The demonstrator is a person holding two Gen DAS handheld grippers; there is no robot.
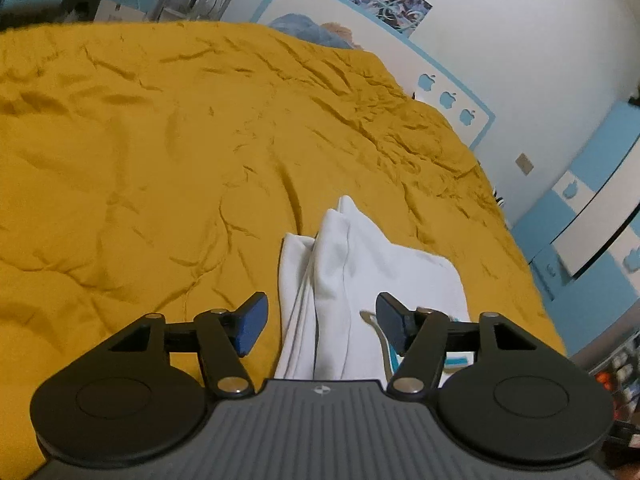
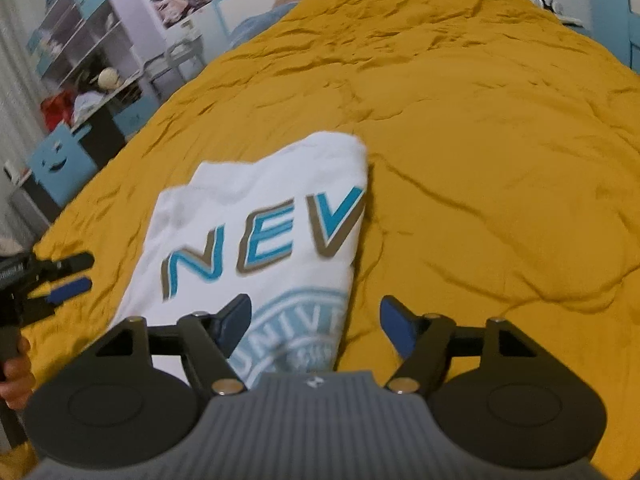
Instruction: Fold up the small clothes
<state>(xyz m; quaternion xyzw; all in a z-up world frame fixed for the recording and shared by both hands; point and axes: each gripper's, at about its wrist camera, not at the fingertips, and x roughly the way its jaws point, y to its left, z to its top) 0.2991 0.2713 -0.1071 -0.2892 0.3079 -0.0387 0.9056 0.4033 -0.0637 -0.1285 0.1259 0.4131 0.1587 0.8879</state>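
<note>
- Left hand-held gripper [image 1: 318, 322] and right hand-held gripper [image 2: 316, 320] both gape apart, holding nothing.
- White shirt [image 2: 256, 216] at frame centre on the bed [image 2: 480, 160] looks partly folded; probably more folds remain.

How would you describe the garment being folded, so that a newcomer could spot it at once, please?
A mustard-yellow bedspread covers the bed. On it, just ahead of the open right gripper, lies a partly folded white T-shirt. It alone is white, printed with blue letters "NEV" above a pale round seal.
</note>
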